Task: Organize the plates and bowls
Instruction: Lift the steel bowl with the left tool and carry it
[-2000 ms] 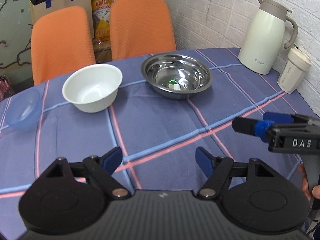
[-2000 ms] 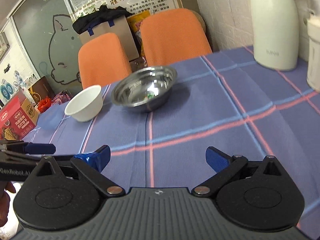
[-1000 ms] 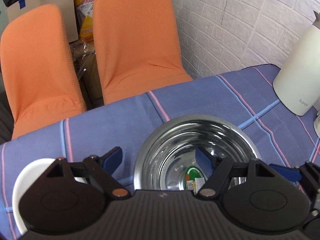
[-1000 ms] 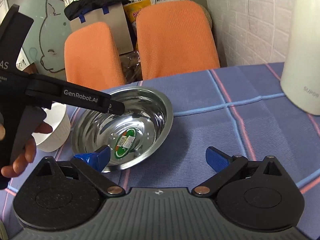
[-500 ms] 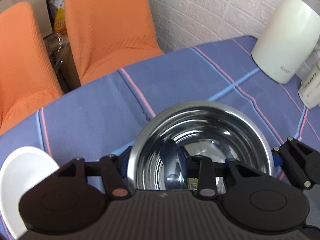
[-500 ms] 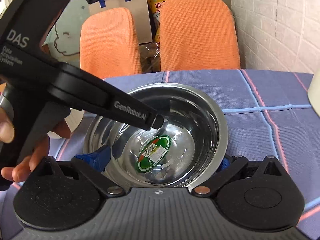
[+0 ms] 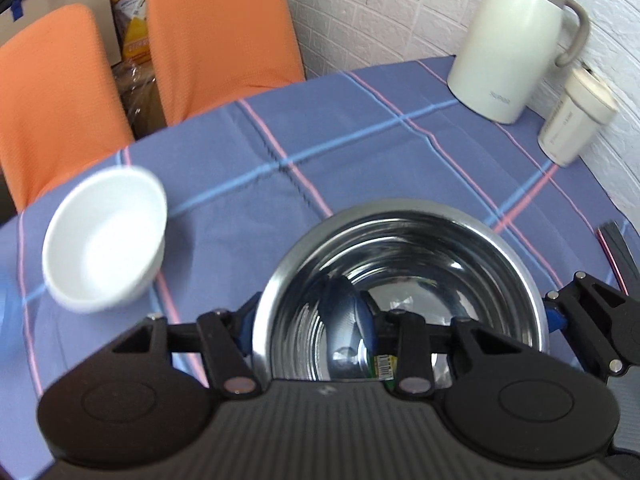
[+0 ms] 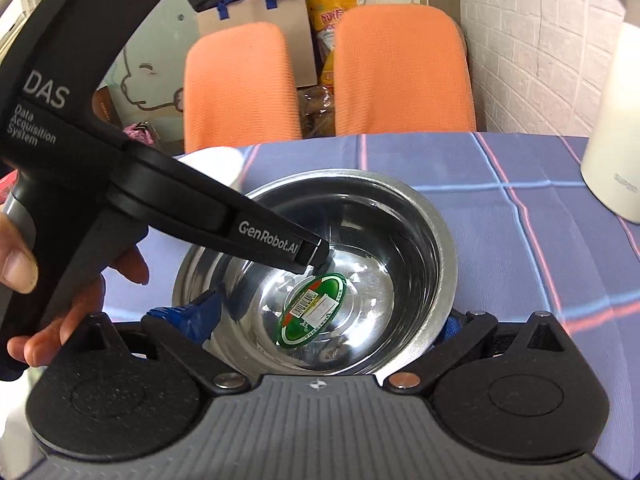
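A steel bowl (image 7: 404, 264) with a green sticker (image 8: 314, 310) inside sits close in front of both cameras. My left gripper (image 7: 308, 320) is shut on the bowl's near-left rim, one finger inside and one outside; it also shows in the right wrist view (image 8: 316, 252). My right gripper (image 8: 326, 320) spans the bowl with a blue finger (image 8: 192, 314) on each side of its wall; the bowl hides the contact. A white bowl (image 7: 106, 236) stands on the blue checked tablecloth (image 7: 360, 160) to the left.
A white thermos jug (image 7: 520, 36) and a cream cup with lid (image 7: 576, 120) stand at the table's far right by the brick wall. Two orange chairs (image 7: 220, 28) stand behind the table, with a cardboard box (image 8: 256, 12) behind them.
Both grippers came in from the near table edge to the steel bowl. The left gripper shut on its rim. The bowl now sits nearer in view, and the white bowl shows more fully.
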